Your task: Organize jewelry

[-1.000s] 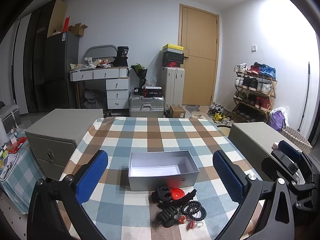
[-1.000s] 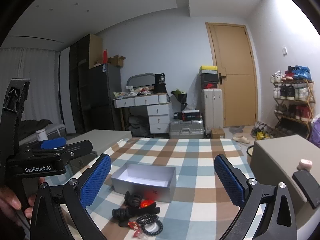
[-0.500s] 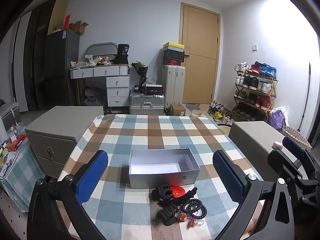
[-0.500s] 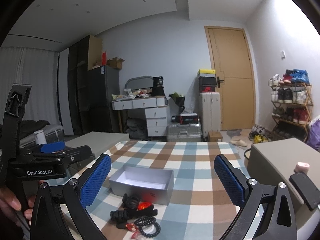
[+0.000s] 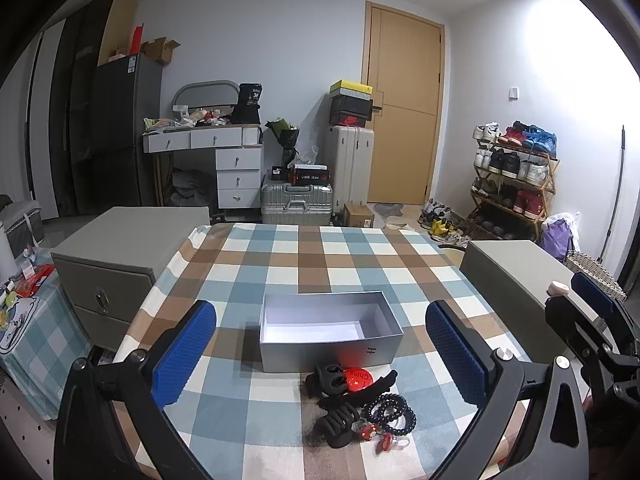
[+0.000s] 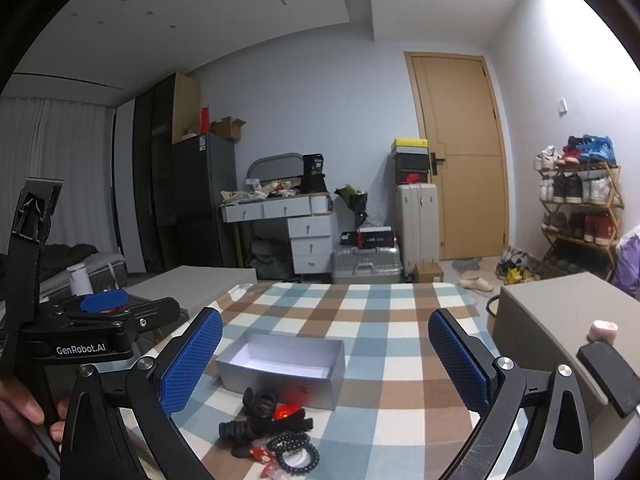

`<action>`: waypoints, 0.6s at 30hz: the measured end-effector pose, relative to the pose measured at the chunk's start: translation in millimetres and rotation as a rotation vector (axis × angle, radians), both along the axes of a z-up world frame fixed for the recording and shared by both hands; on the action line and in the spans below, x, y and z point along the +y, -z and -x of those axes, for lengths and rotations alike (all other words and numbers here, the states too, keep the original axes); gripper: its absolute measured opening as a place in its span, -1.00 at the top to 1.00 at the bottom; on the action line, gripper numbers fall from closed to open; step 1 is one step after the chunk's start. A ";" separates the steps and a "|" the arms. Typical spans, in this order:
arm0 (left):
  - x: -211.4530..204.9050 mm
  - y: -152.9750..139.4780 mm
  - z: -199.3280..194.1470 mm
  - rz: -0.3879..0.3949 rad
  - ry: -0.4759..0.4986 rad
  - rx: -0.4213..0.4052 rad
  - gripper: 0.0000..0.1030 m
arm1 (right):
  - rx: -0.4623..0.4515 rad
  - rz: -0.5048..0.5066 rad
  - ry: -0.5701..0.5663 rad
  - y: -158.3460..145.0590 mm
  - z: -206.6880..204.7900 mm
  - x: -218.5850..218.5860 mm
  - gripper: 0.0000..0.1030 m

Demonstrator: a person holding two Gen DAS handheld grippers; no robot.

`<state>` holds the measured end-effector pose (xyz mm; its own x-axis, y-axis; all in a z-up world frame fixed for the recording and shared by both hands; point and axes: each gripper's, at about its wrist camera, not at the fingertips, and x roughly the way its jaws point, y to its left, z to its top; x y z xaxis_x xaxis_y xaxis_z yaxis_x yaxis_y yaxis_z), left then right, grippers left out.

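Both tongs, left (image 5: 320, 352) and right (image 6: 326, 354), hang wide open and empty, now tilted slightly higher above the checked counter (image 5: 280, 264), where the jewelry pile (image 5: 358, 404) lies before the apparently empty box (image 5: 330, 334), sorting not begun.

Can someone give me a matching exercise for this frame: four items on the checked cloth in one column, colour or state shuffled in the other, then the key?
Items
1. gift box
2. beaded bracelets
3. round badge
4. left gripper

Colour or state
A. red, lettered "China"
B. silver-grey, open on top, nothing inside
C. jaws wide apart, holding nothing
D. dark beads, coiled in front of the box

Pairs: 1-B, 2-D, 3-A, 4-C
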<state>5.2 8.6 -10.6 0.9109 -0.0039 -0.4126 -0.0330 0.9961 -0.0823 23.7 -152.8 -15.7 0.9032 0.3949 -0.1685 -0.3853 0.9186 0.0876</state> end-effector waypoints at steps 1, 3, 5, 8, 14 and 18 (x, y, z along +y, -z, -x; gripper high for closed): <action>0.8 0.1 -0.1 0.000 0.002 0.001 -0.98 | 0.000 -0.002 0.001 0.7 1.1 -0.7 -1.00; 1.8 0.8 0.7 0.001 0.002 0.000 -0.98 | -0.001 -0.004 0.004 0.9 1.3 -1.9 -1.00; 1.2 0.4 0.3 0.002 0.003 0.001 -0.98 | -0.002 -0.004 0.005 0.3 1.0 -2.4 -1.00; 1.7 0.1 -0.1 0.001 0.001 0.000 -0.98 | -0.002 -0.005 0.005 0.4 0.9 -2.4 -1.00; 2.3 1.7 1.0 0.000 0.001 0.004 -0.98 | -0.002 -0.005 0.004 0.8 0.8 -2.7 -1.00; 2.1 2.0 1.5 -0.001 0.005 0.005 -0.98 | -0.003 -0.005 0.004 1.2 1.2 -2.5 -1.00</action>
<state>3.7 10.7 -12.6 0.9090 -0.0080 -0.4167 -0.0285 0.9963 -0.0814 22.5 -155.4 -16.9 0.9051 0.3922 -0.1641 -0.3821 0.9197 0.0907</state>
